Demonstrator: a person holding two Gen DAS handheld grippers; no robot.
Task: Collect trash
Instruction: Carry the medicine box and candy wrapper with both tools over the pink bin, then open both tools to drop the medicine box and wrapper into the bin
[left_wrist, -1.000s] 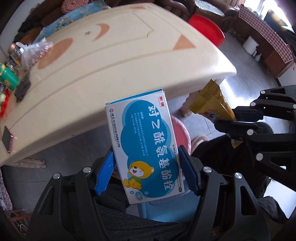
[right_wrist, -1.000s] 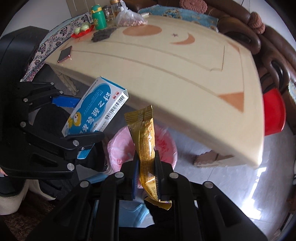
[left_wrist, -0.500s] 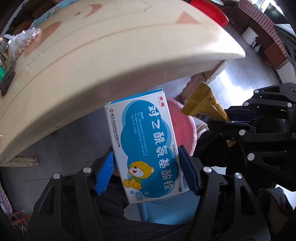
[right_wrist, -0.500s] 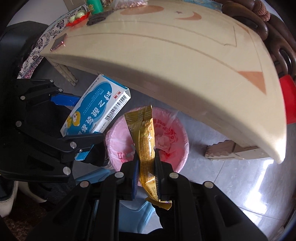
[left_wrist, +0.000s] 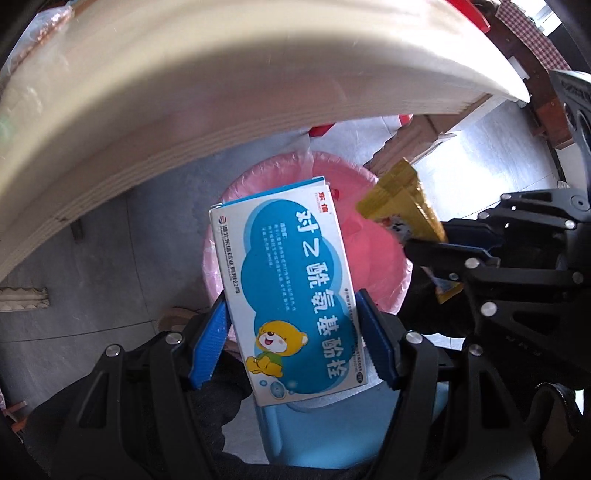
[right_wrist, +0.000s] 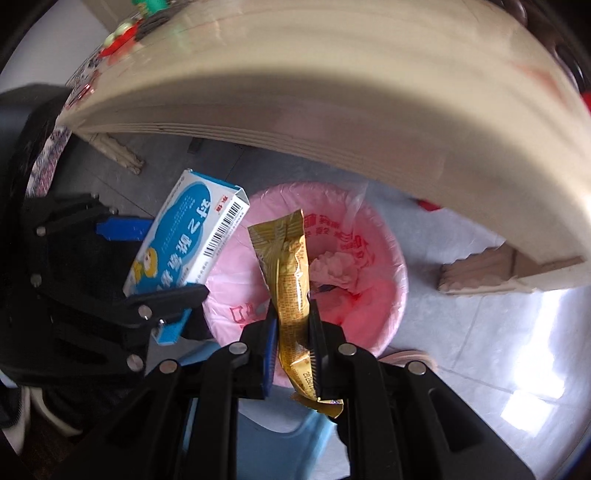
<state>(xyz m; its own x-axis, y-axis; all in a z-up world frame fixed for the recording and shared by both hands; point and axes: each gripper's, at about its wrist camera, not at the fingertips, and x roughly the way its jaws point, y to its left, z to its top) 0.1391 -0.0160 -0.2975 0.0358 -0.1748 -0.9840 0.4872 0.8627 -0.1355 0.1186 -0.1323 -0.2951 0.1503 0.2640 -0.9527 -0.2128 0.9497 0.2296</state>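
Note:
My left gripper is shut on a blue and white medicine box with a cartoon bear on it. The right gripper is shut on a gold snack wrapper. Both point down over a bin lined with a pink bag, which stands on the floor under the table's edge. In the left wrist view the pink bin shows behind the box, with the gold wrapper and the right gripper to its right. In the right wrist view the box and left gripper hang at the left.
The cream table's thick edge arches close overhead in both views. A blue plastic stool sits just below the grippers. Crumpled pink trash lies in the bin. Grey tiled floor spreads to the right, beside a carved table leg.
Both grippers have sunk from above the tabletop to below its edge. The pink bin has grown larger and now lies right under the box and the wrapper. Both grips are unchanged.

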